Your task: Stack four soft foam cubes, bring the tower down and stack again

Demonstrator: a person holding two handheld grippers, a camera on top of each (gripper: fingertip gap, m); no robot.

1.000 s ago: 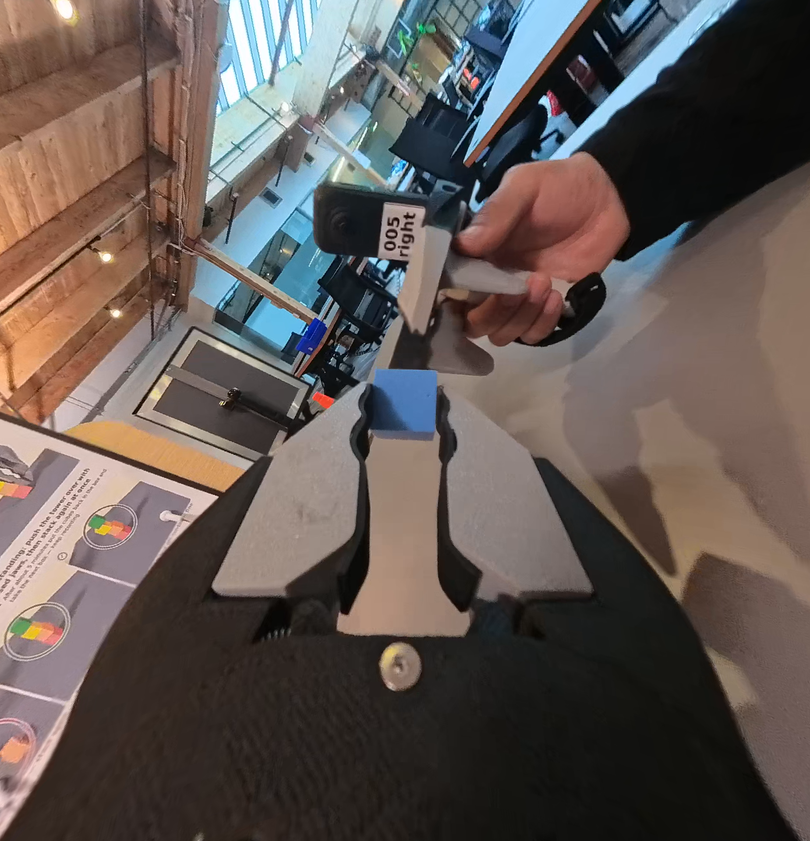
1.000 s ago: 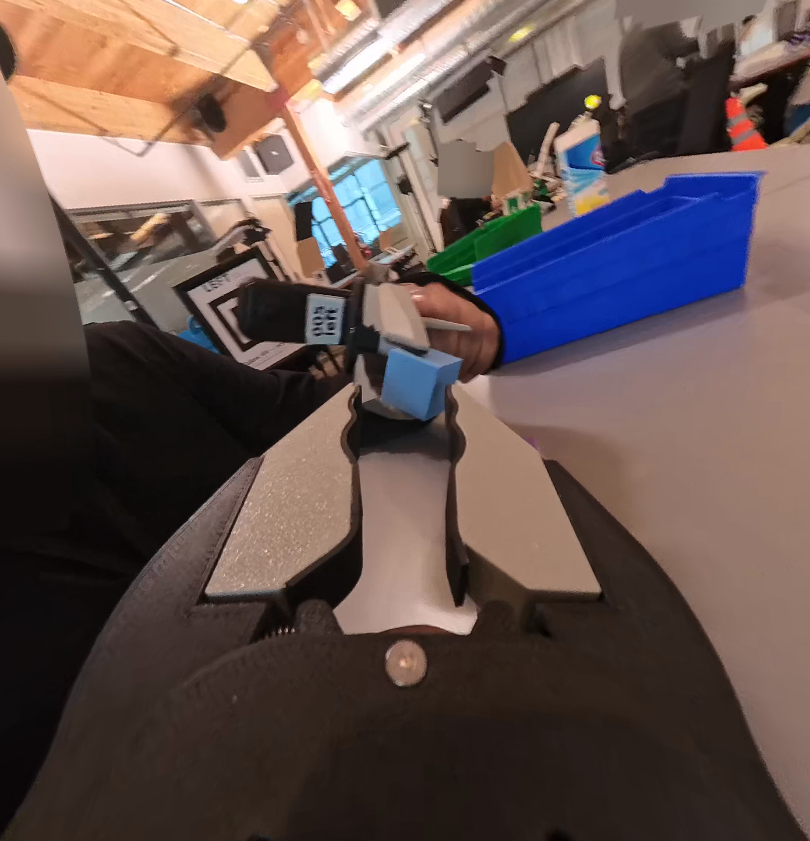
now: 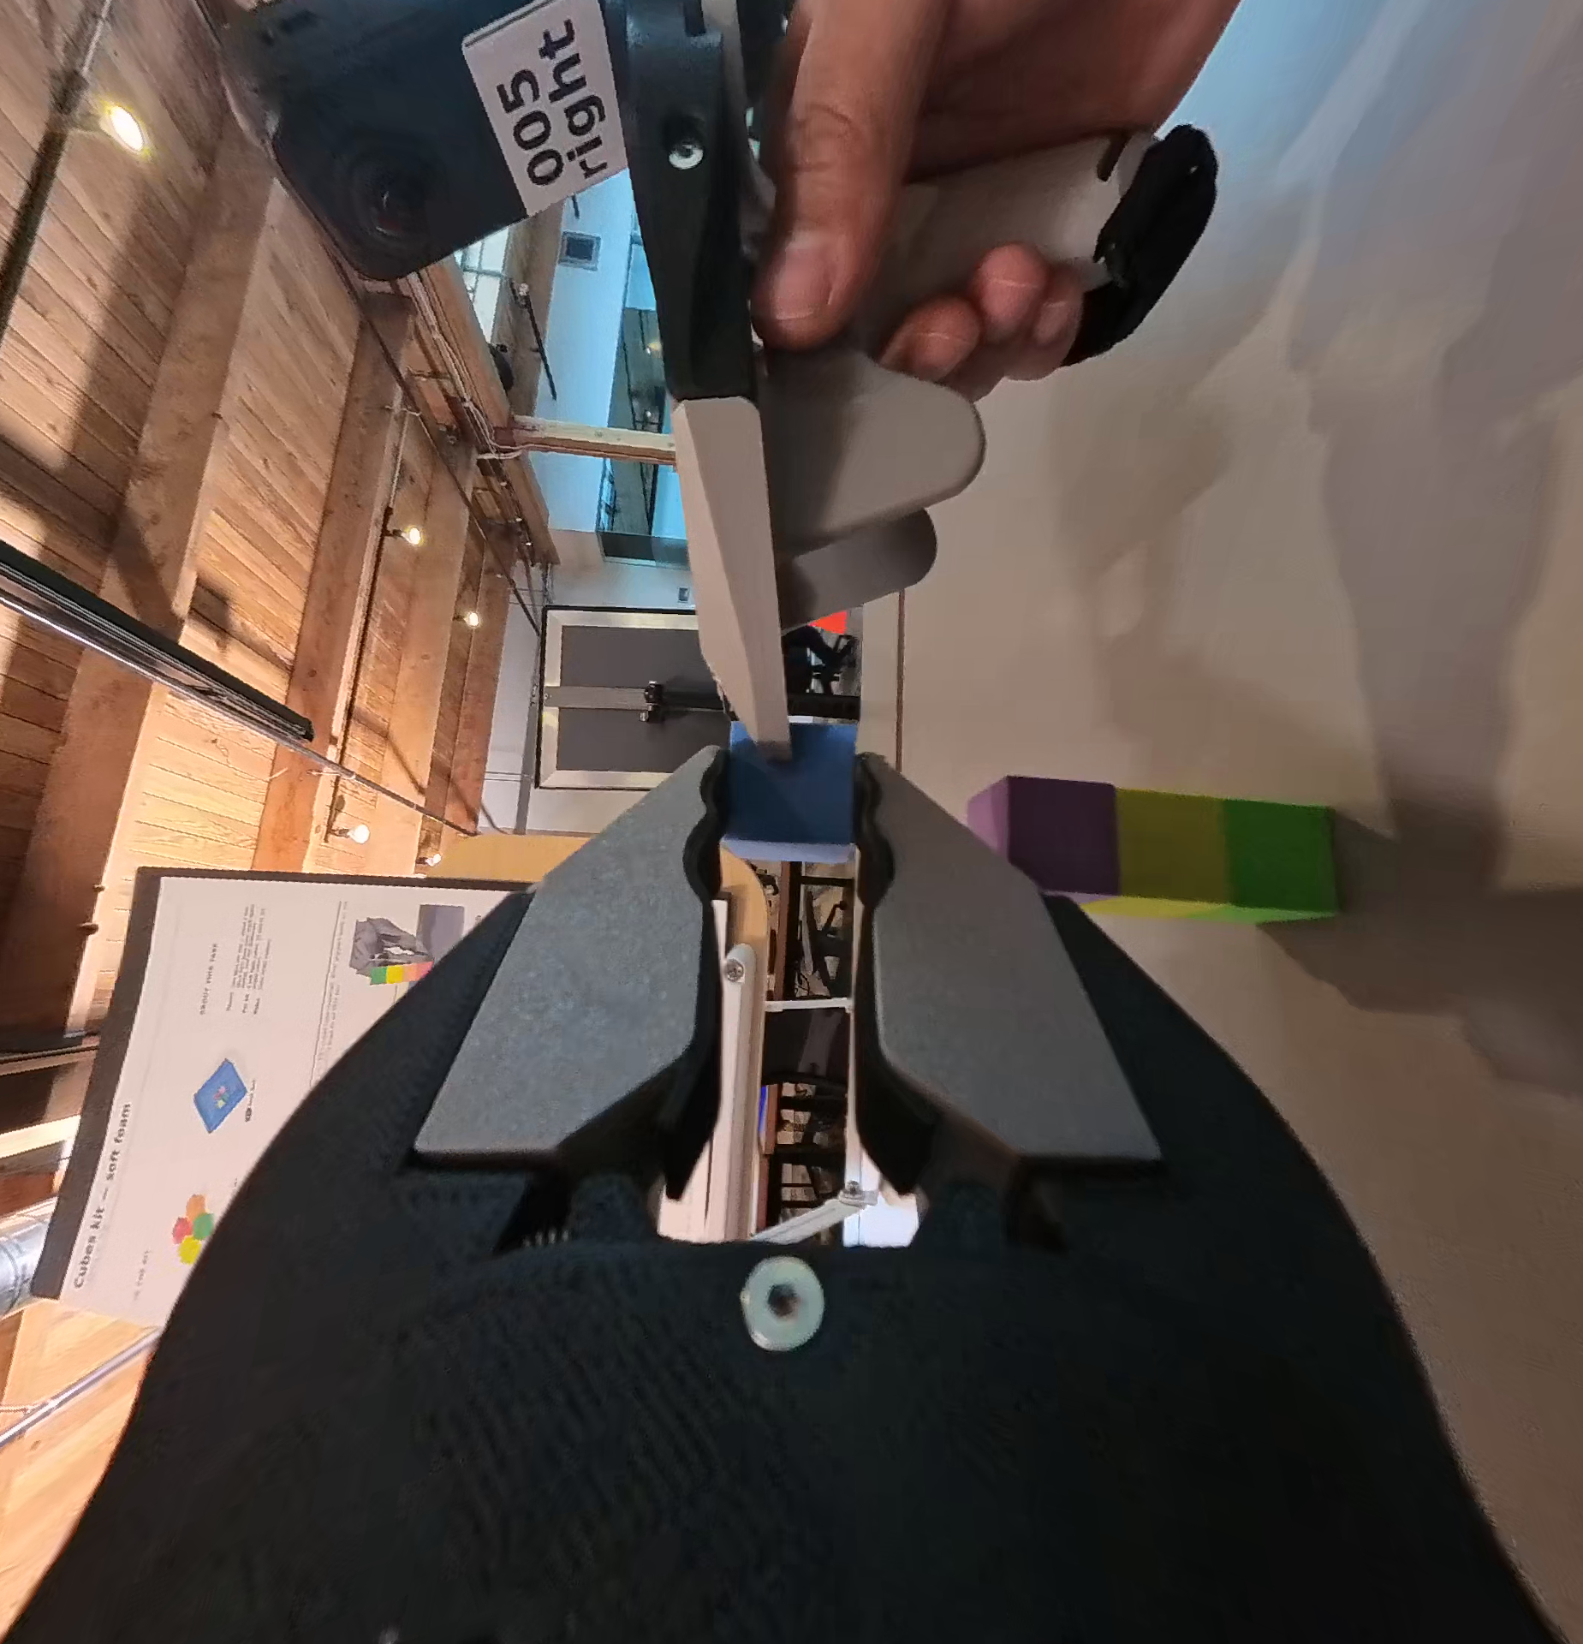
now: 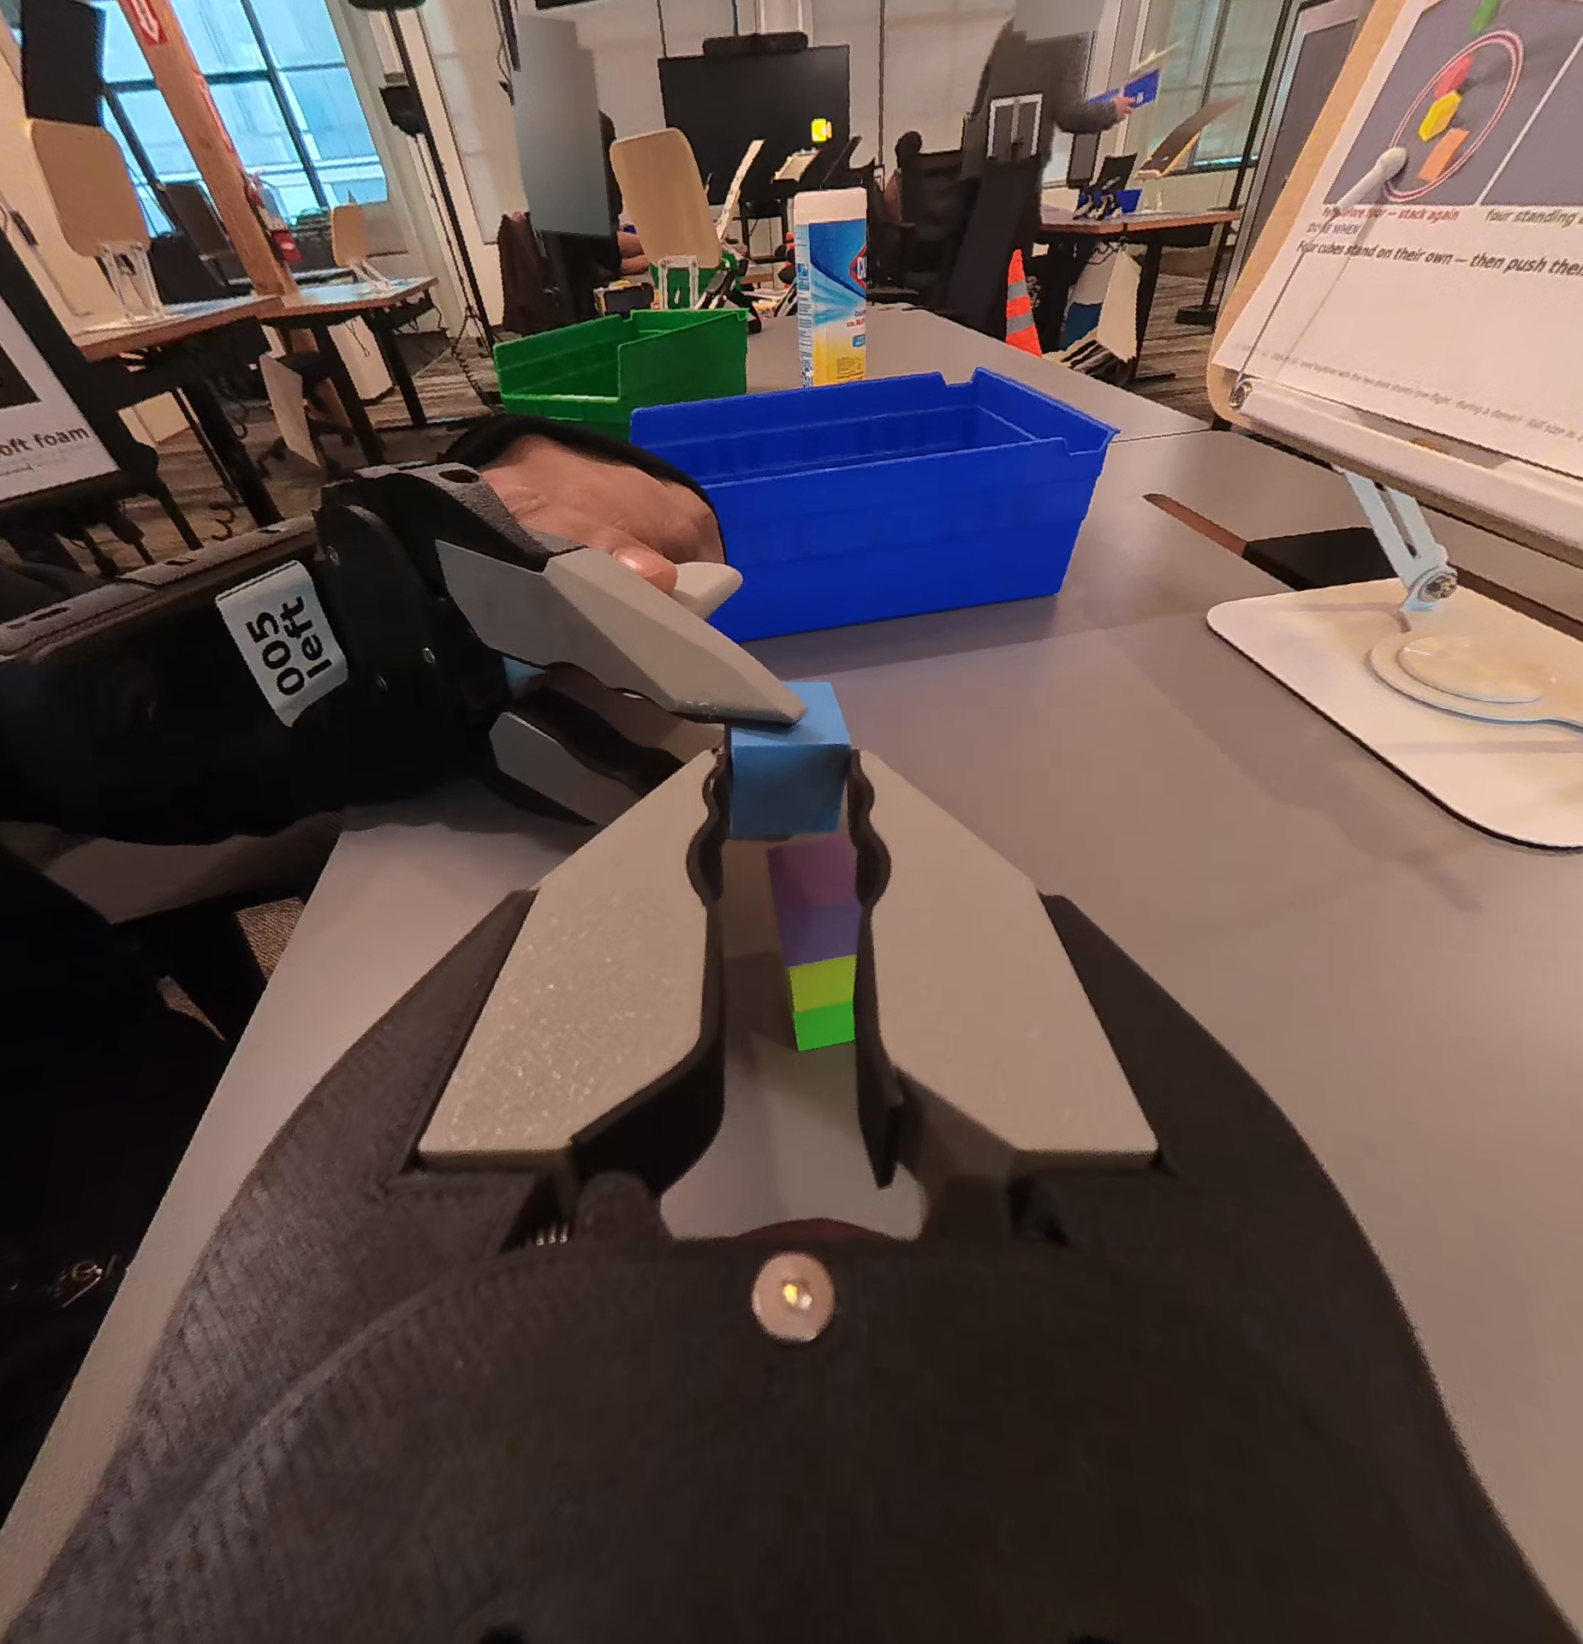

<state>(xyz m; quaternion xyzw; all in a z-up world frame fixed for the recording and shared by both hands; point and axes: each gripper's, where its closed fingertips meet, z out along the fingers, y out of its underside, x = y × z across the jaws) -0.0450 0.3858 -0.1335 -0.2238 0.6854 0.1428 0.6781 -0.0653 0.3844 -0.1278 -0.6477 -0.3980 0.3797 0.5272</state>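
1. At the far left of the right wrist view, a framed sign (image 4: 22,391) is cut off by the picture edge.
2. The left gripper (image 4: 752,738) reaches in from the left, held by a hand (image 4: 592,516) that is mostly hidden behind it. Its jaws are clamped on the blue cube (image 4: 787,774) from above and below; the lower finger is largely hidden.
3. The right gripper (image 4: 786,792) has its jaws closed against the sides of the same blue cube, so both grippers grip it at once, in the air.
4. Just under the blue cube stands a tower of three: purple cube (image 4: 814,898), yellow-green cube (image 4: 821,979) and green cube (image 4: 823,1023) at the bottom, on the grey tabletop (image 4: 1170,845). Whether blue touches purple I cannot tell; the right finger hides the tower's right edge.
5. In the left wrist view the tower (image 3: 1152,850) appears sideways, beside that gripper's right finger and apart from it.
6. Behind, a blue bin (image 4: 876,507) and green bin (image 4: 618,365) stand well apart from the tower.
7. At right a document stand (image 4: 1437,676) sits on the tabletop, its board cut off; bare tabletop lies between it and the tower.
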